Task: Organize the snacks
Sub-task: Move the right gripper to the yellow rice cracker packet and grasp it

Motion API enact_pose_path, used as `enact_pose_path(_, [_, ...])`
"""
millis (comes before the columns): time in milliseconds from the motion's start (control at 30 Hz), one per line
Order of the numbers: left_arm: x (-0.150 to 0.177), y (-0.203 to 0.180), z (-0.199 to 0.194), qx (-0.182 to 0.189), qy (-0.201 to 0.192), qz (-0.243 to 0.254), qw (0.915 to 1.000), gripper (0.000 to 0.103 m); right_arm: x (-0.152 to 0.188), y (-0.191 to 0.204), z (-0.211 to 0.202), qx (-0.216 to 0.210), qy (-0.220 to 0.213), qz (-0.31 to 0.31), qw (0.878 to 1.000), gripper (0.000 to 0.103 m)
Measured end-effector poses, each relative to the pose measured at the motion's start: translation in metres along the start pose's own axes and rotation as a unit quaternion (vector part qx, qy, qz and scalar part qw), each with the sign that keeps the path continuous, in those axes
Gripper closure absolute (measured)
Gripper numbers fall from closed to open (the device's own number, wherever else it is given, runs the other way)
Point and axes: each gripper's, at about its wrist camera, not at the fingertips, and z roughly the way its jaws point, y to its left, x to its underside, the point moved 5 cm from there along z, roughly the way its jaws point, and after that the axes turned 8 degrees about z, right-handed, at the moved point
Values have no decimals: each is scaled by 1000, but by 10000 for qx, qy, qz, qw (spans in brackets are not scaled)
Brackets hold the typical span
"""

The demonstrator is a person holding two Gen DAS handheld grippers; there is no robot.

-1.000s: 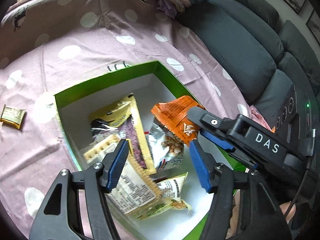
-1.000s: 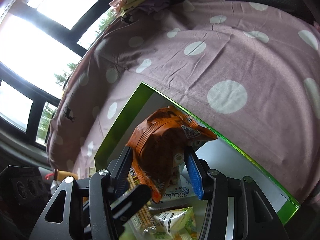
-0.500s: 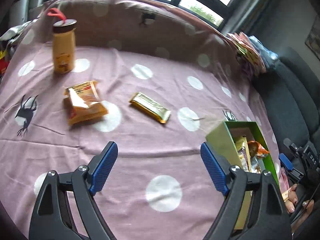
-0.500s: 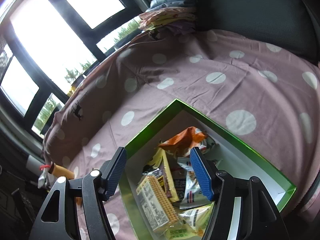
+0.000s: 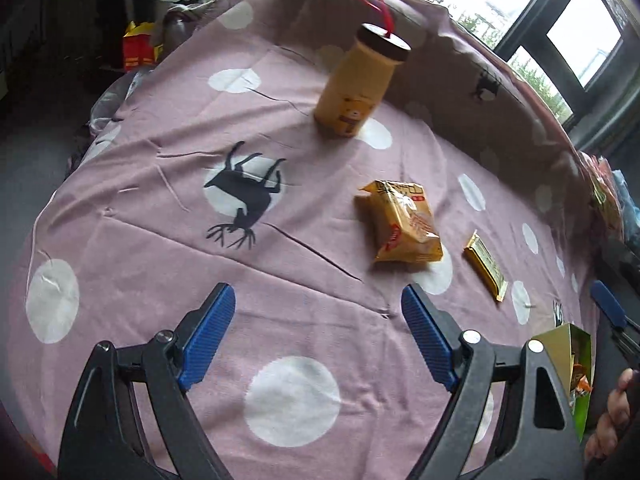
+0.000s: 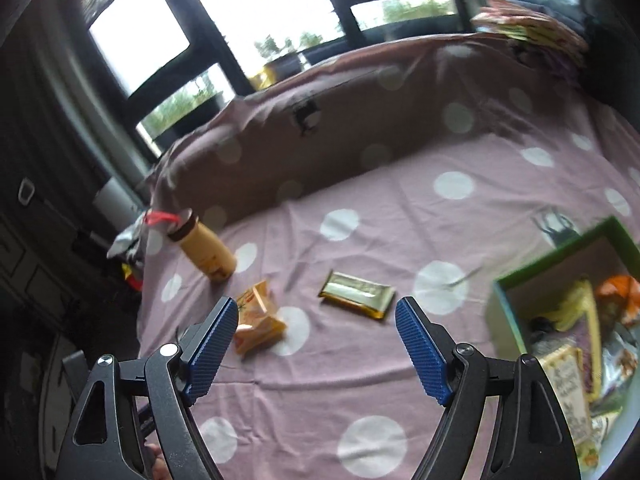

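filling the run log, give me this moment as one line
left gripper open, empty | right gripper jaws just opening, empty | orange packet in green box | on cloth: yellow packet, gold bar, bottle

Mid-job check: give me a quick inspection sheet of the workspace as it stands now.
Surface: pink polka-dot cloth, wrinkled.
Job's things: green box holding snacks; orange snack packet, gold bar and tan bottle lie loose outside it.
Clutter: folded fabrics at the far edge.
Grippers: left gripper and right gripper, jaws open, empty; the right's have just been opening.
Cables: nothing seen.
Surroundings: windows behind.
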Motion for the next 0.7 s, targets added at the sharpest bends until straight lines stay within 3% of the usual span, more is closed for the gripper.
enact_pose_path(133, [0,15,0,-295,72,-87,9995,17,15,51,80,-75,723,-683,9950,22])
enact_pose_path(233, [0,21,4,-249,148,-169,9994,17,31,67,131,7,1163,-899,9891,22])
enact_pose_path(300, [0,24,6,-176,201,-241,9994,18,35,68,151,275,1169,-1031,9874,22])
enact_pose_path(400, [0,26,10,-123,266,-315,9991,17,35,60,158,602,797,-1108,9888,22])
enact_pose_path(533, [2,22,14,-154,347,-254,9990,18,46,56,167,127,1105,-958,9892,22])
enact_pose_path(600, [2,18,15,-58,351,-248,9991,18,54,55,167,243,979,-1117,9886,23])
enact_pose_path(667, [3,12,16,31,378,-198,9991,18,60,59,169,258,899,-1366,9862,33])
enact_pose_path(700, [3,10,17,48,384,-143,9991,18,63,62,168,189,923,-1374,9860,44])
